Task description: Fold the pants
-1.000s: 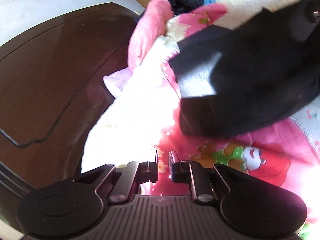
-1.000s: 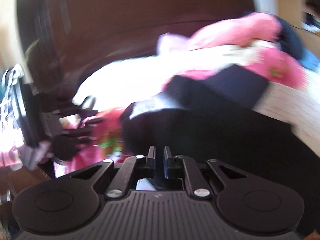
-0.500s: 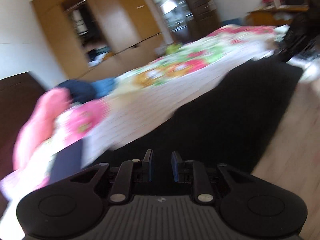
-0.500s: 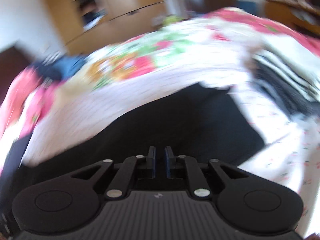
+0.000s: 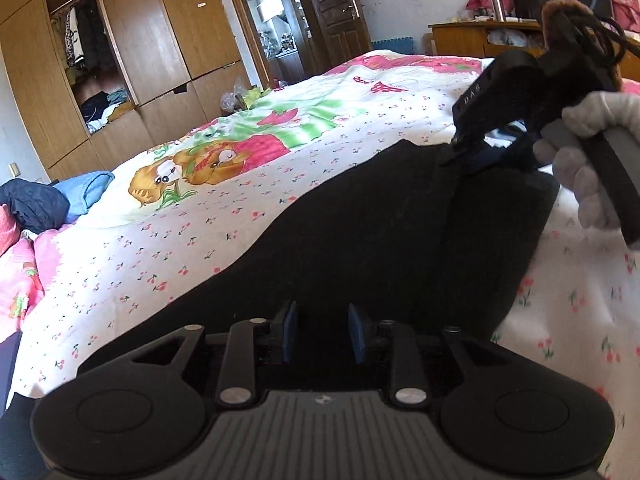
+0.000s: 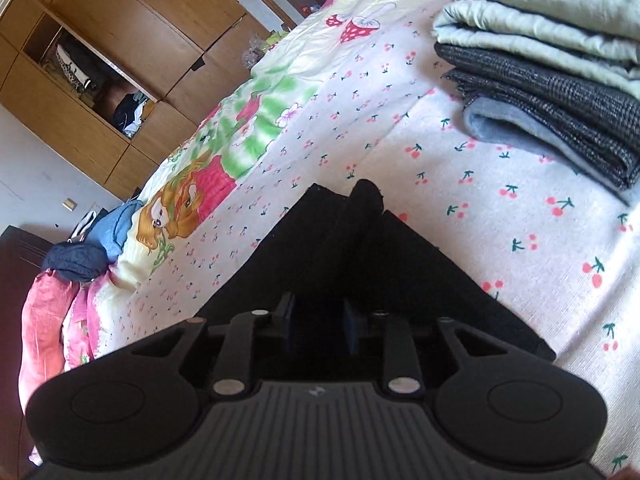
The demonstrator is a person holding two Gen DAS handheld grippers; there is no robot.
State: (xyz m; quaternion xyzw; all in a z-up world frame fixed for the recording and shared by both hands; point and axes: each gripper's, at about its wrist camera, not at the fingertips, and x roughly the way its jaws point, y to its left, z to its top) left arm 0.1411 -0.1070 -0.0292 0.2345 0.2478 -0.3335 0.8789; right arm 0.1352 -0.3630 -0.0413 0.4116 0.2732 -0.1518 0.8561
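Observation:
Black pants (image 5: 380, 232) lie spread on the cherry-print bed sheet (image 5: 168, 248). My left gripper (image 5: 322, 334) is open, low over the near edge of the pants, with black cloth between and under its fingers. My right gripper (image 6: 318, 326) is open over the other end of the pants (image 6: 352, 256), whose folded corner points away from me. The right gripper also shows in the left wrist view (image 5: 470, 156), held by a gloved hand at the far right end of the pants.
A stack of folded clothes (image 6: 552, 68), pale green over dark grey, sits on the bed at the right. Pink bedding (image 6: 44, 320) and a dark blue and light blue clothes heap (image 5: 44, 200) lie at the left. Wooden wardrobes (image 5: 132, 52) stand behind the bed.
Both grippers swung from the headboard end across the bed with the pants, set them down flat, and their jaws have opened wider.

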